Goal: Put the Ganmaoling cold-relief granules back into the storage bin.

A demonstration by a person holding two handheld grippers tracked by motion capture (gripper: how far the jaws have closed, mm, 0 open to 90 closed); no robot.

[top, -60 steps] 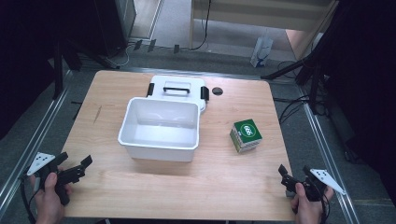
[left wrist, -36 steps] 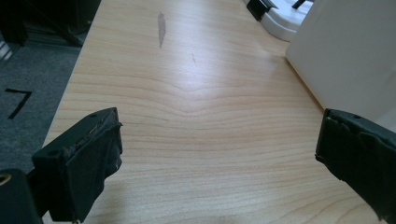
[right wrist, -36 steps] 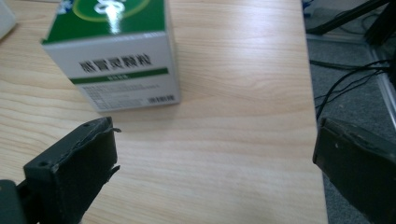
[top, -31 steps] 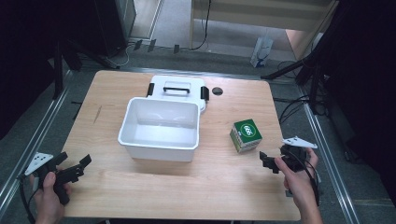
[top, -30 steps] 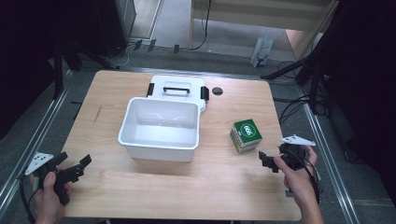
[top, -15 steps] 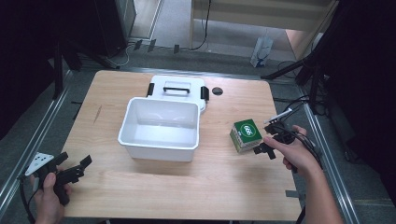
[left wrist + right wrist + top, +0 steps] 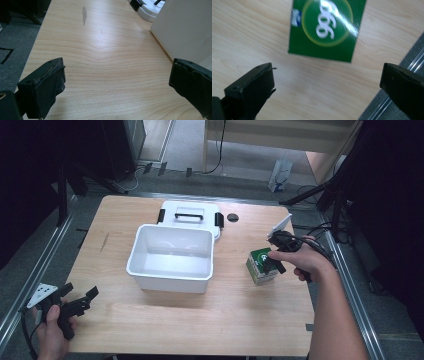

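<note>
Right gripper jaws: spread wide in the right gripper view, one black jaw at each lower corner, nothing between them but bare wood
Right gripper (image 7: 274, 255): in the high view it hangs above the green box, tilted down toward it, held in the person's right hand (image 7: 300, 262) with the forearm coming in from the lower right; its grey plate points toward the far edge of the tabletop
Green box (image 7: 325, 27): a small carton with a green top face bearing a yellow ring and white figures, blurred; it lies ahead of the spread jaws, apart from both; in the high view it stands on the right part of the tabletop, right of the white tub and near the right edge
Left gripper jaws: spread wide in the left gripper view, empty, wood grain between them and the white tub's wall just beyond the jaw on the right of that view
Left gripper (image 7: 75, 302): at the near left corner of the tabletop, held low in the left hand (image 7: 52, 330), well apart from the box
White tub (image 7: 172, 257): open, rectangular, near the middle of the tabletop
White lid (image 7: 190, 215): lying flat just behind the tub, touching or nearly touching it, with a black handle and black clips
Tabletop (image 7: 240, 320): light wood, with a dark scuff mark toward its left side
</note>
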